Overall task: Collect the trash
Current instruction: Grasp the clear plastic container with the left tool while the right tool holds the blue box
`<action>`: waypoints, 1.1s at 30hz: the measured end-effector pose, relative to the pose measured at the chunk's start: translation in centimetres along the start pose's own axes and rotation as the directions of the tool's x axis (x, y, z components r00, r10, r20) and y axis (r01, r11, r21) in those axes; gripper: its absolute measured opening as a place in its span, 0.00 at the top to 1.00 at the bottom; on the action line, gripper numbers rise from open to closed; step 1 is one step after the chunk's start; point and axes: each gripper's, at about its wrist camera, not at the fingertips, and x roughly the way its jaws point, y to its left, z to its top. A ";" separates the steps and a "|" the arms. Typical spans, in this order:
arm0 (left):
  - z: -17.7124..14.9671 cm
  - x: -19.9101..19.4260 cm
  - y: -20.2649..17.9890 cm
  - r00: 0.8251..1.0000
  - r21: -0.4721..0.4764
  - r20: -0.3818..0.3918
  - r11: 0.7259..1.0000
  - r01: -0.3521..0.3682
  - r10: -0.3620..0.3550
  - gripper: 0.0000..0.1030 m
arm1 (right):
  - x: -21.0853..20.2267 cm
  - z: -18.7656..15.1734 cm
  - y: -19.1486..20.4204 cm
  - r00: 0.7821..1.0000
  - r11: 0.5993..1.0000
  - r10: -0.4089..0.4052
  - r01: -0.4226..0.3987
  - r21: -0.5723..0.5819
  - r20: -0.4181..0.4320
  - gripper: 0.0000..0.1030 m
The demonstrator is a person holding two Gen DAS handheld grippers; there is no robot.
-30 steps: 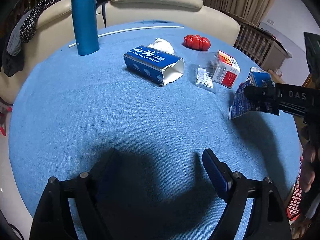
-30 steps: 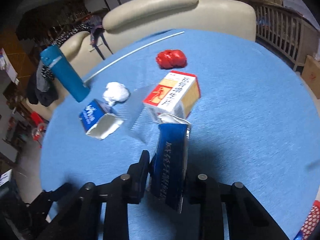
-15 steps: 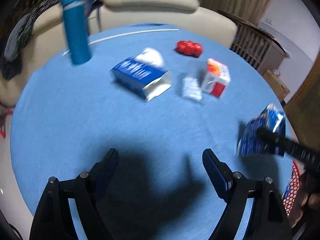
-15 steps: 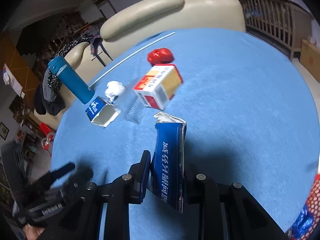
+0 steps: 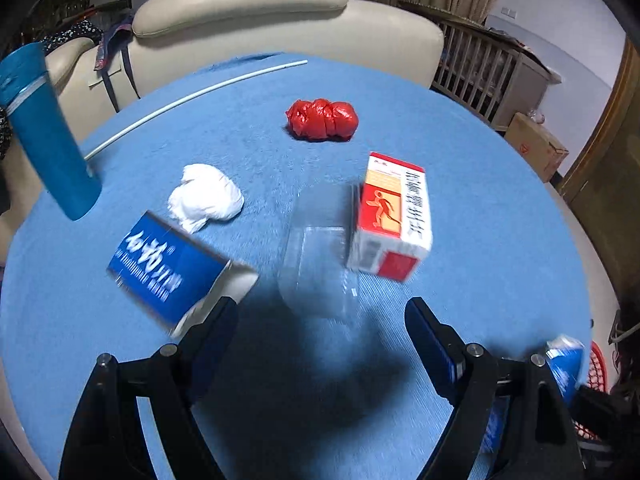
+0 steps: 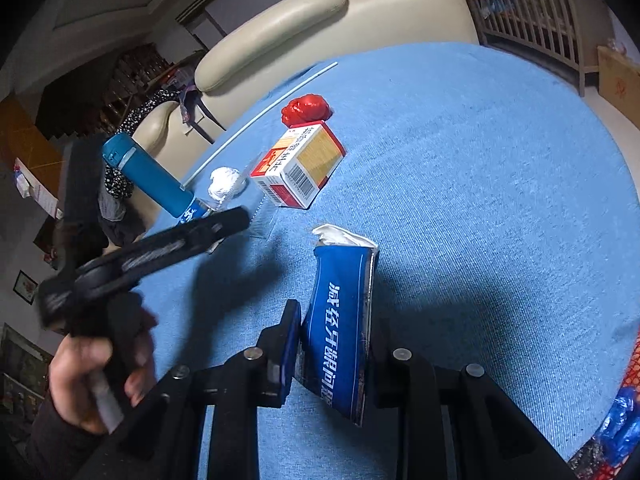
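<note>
I take the red-and-white box as my landmark and go from left to right on the blue table.

Far left of the box stands the bottle, upright; I judge it is not trash, so I leave it. Nearer, left of the box, lies the blue carton on its side with the torn end open toward me, and the white wad is just behind it. A clear tray lies touching the left side of the box, hard to see against the cloth. Behind the box, apart from it, is the red bag, knotted into a lump.

My left gripper hangs in front of the tray with the jaws wide apart and nothing between them. I hold it open because I judge the tray or the carton is the next pick, and both are wide.

My right gripper is on the near right of the box, well apart from it, and it is clamped on a second blue carton. The carton stands up between the jaws, torn end up, off the cloth. I keep the grip on its flat sides so it does not slip. A red basket shows at the right edge, below the table rim; I think this is where the carton should go.
</note>
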 end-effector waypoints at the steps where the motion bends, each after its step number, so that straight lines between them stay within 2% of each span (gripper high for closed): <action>1: 0.2 0.5 0.0 1.000 -0.001 -0.001 1.000 0.012 -0.012 0.17 | 0.0 0.0 0.0 1.000 1.000 0.002 -0.002 0.001 -0.001 0.72; 2: 0.3 0.8 0.2 0.999 -0.003 0.004 0.999 0.033 -0.033 0.21 | 0.1 0.0 0.0 1.000 1.000 0.004 -0.004 -0.001 -0.003 0.72; 3: 0.4 1.3 0.4 0.998 -0.012 0.002 0.998 0.064 -0.064 0.61 | 0.1 0.0 -0.1 1.000 1.000 0.004 -0.004 -0.002 -0.003 0.72; 5: 0.1 1.6 1.0 0.997 -0.050 -0.029 0.996 0.073 -0.075 0.60 | 0.0 0.0 -0.1 1.000 1.000 0.003 -0.003 -0.003 -0.005 0.72; 11: -2.0 -0.8 1.9 0.996 -0.069 0.002 0.994 0.089 -0.089 0.60 | -0.1 -0.1 0.3 1.000 1.000 -0.014 0.014 -0.006 -0.001 0.72; 22: -5.9 -6.6 3.2 0.995 -0.091 0.095 0.995 0.043 -0.034 0.60 | -1.2 -1.0 3.7 1.000 0.998 -0.028 0.029 -0.063 0.011 0.72; 33: -7.9 -10.2 5.1 0.989 -0.141 0.151 0.990 0.012 0.009 0.60 | -3.7 -1.6 7.2 0.998 0.992 -0.022 0.028 -0.127 0.050 0.72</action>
